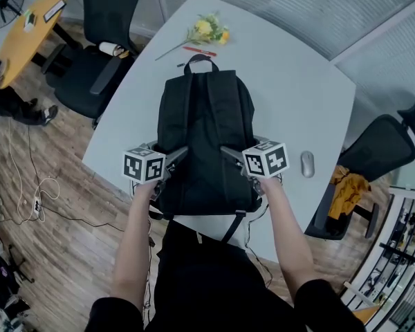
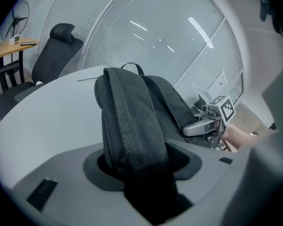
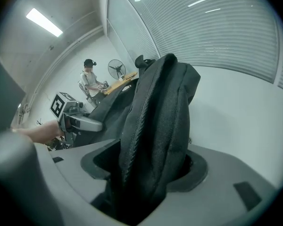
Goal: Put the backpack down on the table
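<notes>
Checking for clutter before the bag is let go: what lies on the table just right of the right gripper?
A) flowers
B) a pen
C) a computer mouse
C: a computer mouse lies on the table beside the right gripper; the flowers and pen lie beyond the backpack.

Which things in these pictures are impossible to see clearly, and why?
- Underside of the black fabric backpack: head view, it faces down toward the white table.
- Pads of the left gripper and right gripper: both gripper views, buried in backpack fabric.
- Small dark item beside the yellow flowers: head view, too small to name.
</notes>
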